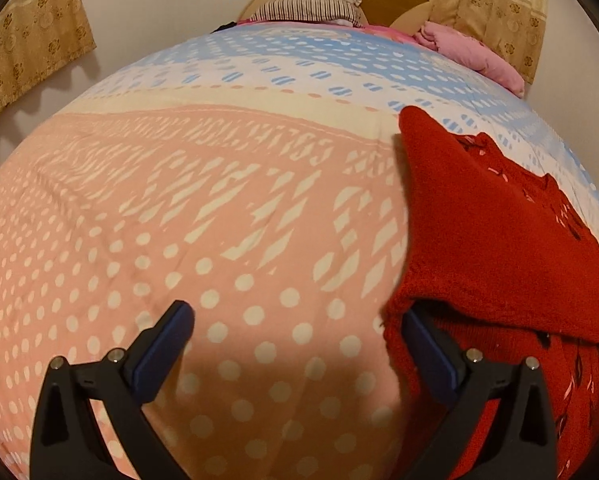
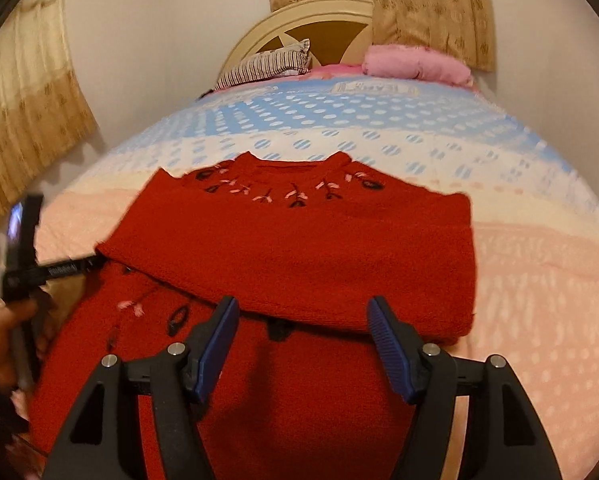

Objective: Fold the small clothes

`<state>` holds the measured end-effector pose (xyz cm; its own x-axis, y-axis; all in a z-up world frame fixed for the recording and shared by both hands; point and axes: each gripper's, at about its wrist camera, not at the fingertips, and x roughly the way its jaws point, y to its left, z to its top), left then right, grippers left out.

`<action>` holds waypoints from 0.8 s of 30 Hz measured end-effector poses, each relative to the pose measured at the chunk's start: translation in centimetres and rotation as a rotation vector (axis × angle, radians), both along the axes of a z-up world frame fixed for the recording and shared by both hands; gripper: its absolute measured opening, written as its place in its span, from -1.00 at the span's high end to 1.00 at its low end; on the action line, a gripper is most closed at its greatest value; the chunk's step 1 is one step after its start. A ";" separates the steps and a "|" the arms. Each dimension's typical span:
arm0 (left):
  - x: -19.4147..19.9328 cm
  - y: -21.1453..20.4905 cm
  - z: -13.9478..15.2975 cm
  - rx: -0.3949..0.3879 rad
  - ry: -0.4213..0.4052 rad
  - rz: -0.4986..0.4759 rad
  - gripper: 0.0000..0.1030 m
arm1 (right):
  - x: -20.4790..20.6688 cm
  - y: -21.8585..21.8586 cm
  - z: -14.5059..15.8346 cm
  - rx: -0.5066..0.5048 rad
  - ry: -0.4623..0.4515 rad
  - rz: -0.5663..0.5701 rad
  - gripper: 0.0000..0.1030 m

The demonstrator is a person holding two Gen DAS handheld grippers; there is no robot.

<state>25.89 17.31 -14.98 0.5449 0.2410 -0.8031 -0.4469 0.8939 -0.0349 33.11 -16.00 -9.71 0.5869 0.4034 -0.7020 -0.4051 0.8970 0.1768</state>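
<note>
Left wrist view, lower left: my left gripper [image 1: 295,334] stands with jaws wide apart over the pink dotted bedspread [image 1: 219,220], nothing between them. Its right-hand pad just touches the folded edge of the red knitted sweater [image 1: 499,240], which fills the right of that frame.

Right wrist view, far left edge: a hand [image 2: 3,332] holding the other tool. Centre: the sweater [image 2: 299,240], sleeves folded across the body, embroidered neckline toward the headboard [image 2: 319,28] at upper centre. Lower centre: my right gripper [image 2: 303,328], jaws parted and empty above the sleeve fold.

My read: the sleeve fold is laid and let go. Next I'd take the hem with both tools and carry it toward the neckline, keeping the layers square.
</note>
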 end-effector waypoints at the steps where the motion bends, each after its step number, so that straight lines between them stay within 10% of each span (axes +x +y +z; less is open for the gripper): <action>1: -0.3 -0.2 0.1 0.003 0.001 -0.001 -1.00 | 0.5 -0.3 -0.8 -0.009 0.033 -0.016 -0.31; 24: -0.8 -0.9 0.6 0.029 -0.003 -0.013 -1.00 | 1.7 -1.1 -2.6 0.041 0.098 -0.028 -0.34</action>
